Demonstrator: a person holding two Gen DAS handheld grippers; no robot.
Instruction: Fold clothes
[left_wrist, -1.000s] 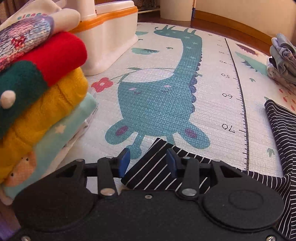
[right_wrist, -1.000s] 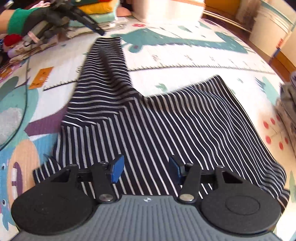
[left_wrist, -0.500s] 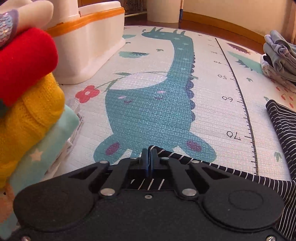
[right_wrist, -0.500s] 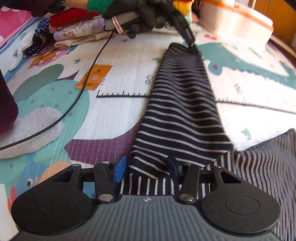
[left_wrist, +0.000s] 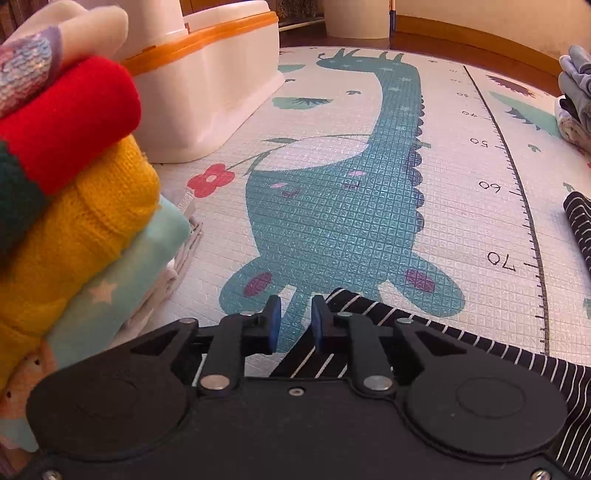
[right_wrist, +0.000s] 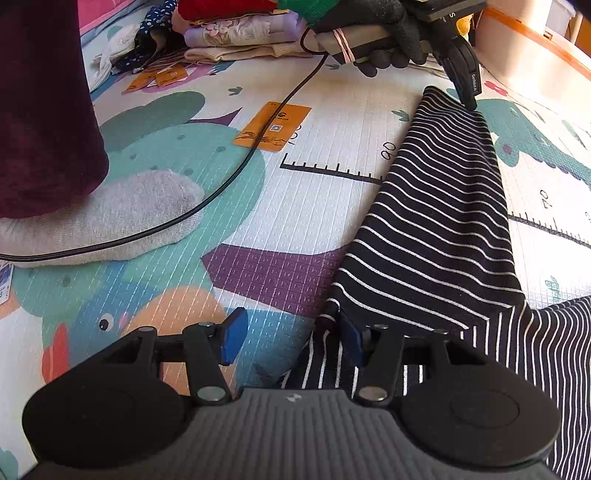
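My left gripper (left_wrist: 294, 325) is matt black plastic with bright metal pivot pins and smooth blue pads on its jaws. My right gripper (right_wrist: 291, 338) has the same matt black discs, with a ribbed grey plastic body behind them. Under both lies the play mat (left_wrist: 369, 206), a foam-like sheet embossed in a fine grid, with a slight sheen. The striped garment (right_wrist: 443, 206) on the mat is thin, soft, matt knit cloth. Left of the mat's giraffe, the stacked sweaters (left_wrist: 85, 206) are chunky, fuzzy knits. Beyond them the white tub (left_wrist: 221, 85) is smooth, glossy plastic.
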